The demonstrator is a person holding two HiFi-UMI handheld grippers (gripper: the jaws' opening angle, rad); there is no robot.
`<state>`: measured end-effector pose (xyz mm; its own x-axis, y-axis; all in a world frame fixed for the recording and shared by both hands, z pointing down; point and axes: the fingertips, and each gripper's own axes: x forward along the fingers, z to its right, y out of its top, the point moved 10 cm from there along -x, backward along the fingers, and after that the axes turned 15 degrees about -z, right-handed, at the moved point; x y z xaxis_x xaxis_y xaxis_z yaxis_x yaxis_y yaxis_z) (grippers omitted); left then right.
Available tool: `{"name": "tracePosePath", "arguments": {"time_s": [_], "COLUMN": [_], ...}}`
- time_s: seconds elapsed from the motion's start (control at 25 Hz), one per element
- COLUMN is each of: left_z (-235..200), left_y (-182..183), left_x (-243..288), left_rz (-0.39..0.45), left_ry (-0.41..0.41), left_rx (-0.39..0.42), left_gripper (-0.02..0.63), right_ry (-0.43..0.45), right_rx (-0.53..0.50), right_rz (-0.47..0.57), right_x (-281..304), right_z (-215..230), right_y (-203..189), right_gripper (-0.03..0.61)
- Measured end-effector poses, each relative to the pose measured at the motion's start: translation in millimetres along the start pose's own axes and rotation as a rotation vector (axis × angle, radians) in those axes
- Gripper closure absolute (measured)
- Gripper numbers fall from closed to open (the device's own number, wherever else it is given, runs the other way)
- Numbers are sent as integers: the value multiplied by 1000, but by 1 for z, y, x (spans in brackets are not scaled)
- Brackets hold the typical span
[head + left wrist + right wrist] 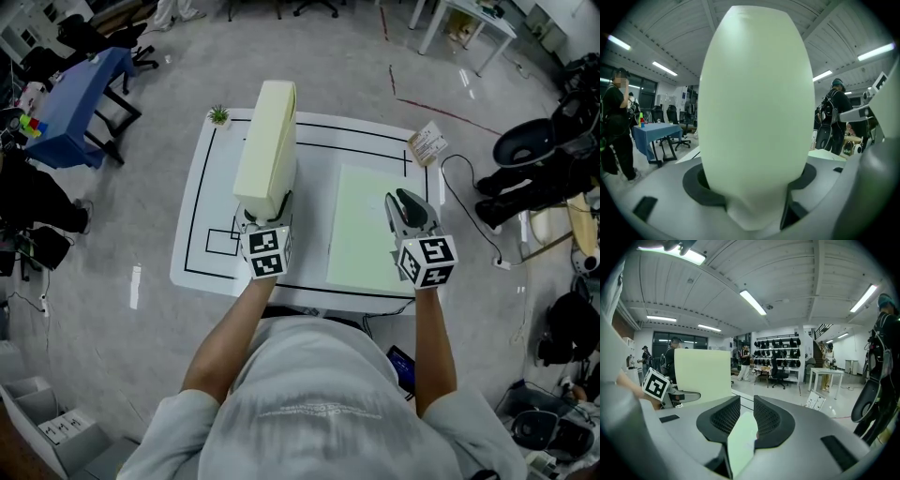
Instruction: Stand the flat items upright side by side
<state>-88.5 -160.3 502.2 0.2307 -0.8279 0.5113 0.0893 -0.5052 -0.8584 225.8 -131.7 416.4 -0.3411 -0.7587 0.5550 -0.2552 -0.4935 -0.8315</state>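
A thick foam block (265, 141) is held upright on the table (309, 159), clamped at its base by the left gripper (265, 211). To its right, a thin sheet (361, 225) lies flat, its edge pinched in the closed jaws of the right gripper (406, 214), yet to be raised.

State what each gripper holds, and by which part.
The left gripper clamps the upright thick foam slab at its bottom near edge. The right gripper pinches the thin flat sheet, which lies on the table, by its right edge.

light grey t-shirt (323, 403); grey hand-held grippers (265, 214) (403, 204), black-white marker cubes (265, 253) (427, 260)
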Motion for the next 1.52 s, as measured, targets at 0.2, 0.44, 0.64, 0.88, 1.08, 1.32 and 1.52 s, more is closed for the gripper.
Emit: {"name": "tracePosePath", "arguments": {"time_s": [0.2,0.44,0.64,0.88,1.08,1.32,1.52], "left_z": [-3,-12,-24,-33,-40,-34,-5], "left_y": [-11,-22,-29,-38,-56,-76,-101], "left_x": [-11,-35,-50,-64,-72,-83,-78], "left_rz": [-42,-104,-129,-138,-174,-240,-344], "left_ry": [-33,-50,-129,-220,-256,-285,-347], "left_rx": [-25,91,100,89,35,1,-51], "left_gripper": [261,261,261,261,262,262,262], "right_ry": [-4,-34,-101,-177,-179,-157,-93], "right_rx": [26,73,95,164,210,270,308], "right_rz": [-18,-67,-62,-15,-42,-61,-84], "right_x": [-1,-9,-30,-68,-91,-111,-110], "right_z": [5,8,-6,-36,-59,-53,-28], "right_y": [-12,-30,-28,-26,-48,-69,-91], "right_gripper": [465,463,459,451,440,416,383]}}
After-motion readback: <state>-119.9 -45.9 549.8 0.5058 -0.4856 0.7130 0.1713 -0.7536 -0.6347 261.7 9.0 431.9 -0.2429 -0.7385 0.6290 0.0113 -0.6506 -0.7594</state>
